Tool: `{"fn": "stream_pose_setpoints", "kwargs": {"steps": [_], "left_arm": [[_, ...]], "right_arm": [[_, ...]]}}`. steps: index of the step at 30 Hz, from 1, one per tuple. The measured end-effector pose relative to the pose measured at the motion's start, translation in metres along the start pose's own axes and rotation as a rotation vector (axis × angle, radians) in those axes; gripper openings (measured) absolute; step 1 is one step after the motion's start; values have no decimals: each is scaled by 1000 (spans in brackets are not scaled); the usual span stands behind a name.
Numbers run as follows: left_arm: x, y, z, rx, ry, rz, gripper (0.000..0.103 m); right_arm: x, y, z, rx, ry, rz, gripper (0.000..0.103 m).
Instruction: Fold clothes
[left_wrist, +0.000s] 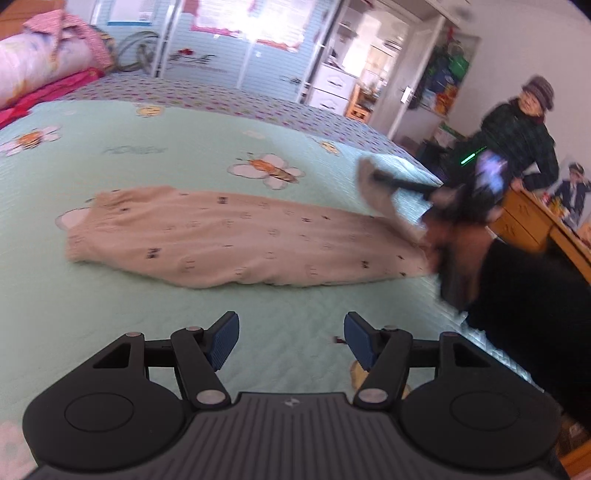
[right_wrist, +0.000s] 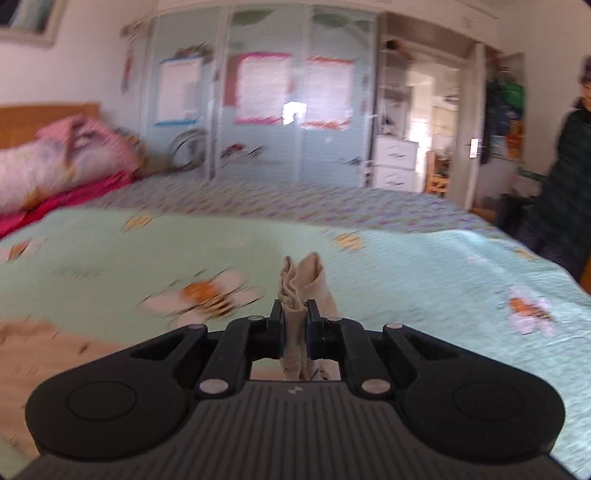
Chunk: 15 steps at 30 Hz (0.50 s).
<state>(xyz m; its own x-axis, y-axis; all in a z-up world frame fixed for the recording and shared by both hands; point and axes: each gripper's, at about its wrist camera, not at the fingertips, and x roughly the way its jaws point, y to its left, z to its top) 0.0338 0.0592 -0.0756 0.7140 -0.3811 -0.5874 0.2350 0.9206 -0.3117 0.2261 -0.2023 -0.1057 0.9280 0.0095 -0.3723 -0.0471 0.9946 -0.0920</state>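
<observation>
Lying flat: beige garment (left_wrist: 236, 240), spread lengthwise across the pale green bedspread (left_wrist: 147, 302), small dark motifs scattered over it; one end raised off the bed at the right of the left wrist view.
Raised end: cloth bunched and lifted clear of the bedspread, pinched by the right claw (right_wrist: 295, 314); folds of fabric stand up between its pads and hang down behind them.
Right claw: clenched on the beige garment, jaws nearly together with only cloth between them; seen heavily blurred from the left wrist view at the garment's right end.
Left claw (left_wrist: 291, 341): released, jaws well apart, blue ribbed pads (left_wrist: 223, 339) bare, nothing between them; held above the bedspread on the near side of the garment, apart from it.
Bedspread: printed with bee and flower figures; a purple dotted strip runs along the far side.
Head of bed: rolled pink bedding (left_wrist: 40, 62) piled at far left.
Background: pale blue wardrobe doors (right_wrist: 258, 110) with posters taped on.
Bystander: person in dark coat and hat (left_wrist: 524, 140) standing at right beyond the bed's corner, beside a wooden cabinet (left_wrist: 543, 221).
</observation>
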Motion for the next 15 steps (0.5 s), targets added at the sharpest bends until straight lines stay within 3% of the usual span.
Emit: {"fn": "stream_pose_setpoints", "kwargs": {"steps": [4, 7, 13, 14, 15], "left_arm": [[-12, 22, -7, -47, -1, 20, 66], [-16, 31, -11, -66, -4, 17, 66], [-16, 39, -13, -98, -11, -1, 66], [-15, 39, -14, -104, -11, -5, 66], [-15, 38, -14, -107, -8, -9, 66]], "right_arm": [[13, 73, -32, -139, 50, 7, 12], [18, 89, -43, -159, 120, 19, 17], [-34, 37, -25, 127, 20, 133, 55], [-42, 26, -22, 184, -3, 128, 65], [-48, 17, -20, 230, -20, 105, 68]]}}
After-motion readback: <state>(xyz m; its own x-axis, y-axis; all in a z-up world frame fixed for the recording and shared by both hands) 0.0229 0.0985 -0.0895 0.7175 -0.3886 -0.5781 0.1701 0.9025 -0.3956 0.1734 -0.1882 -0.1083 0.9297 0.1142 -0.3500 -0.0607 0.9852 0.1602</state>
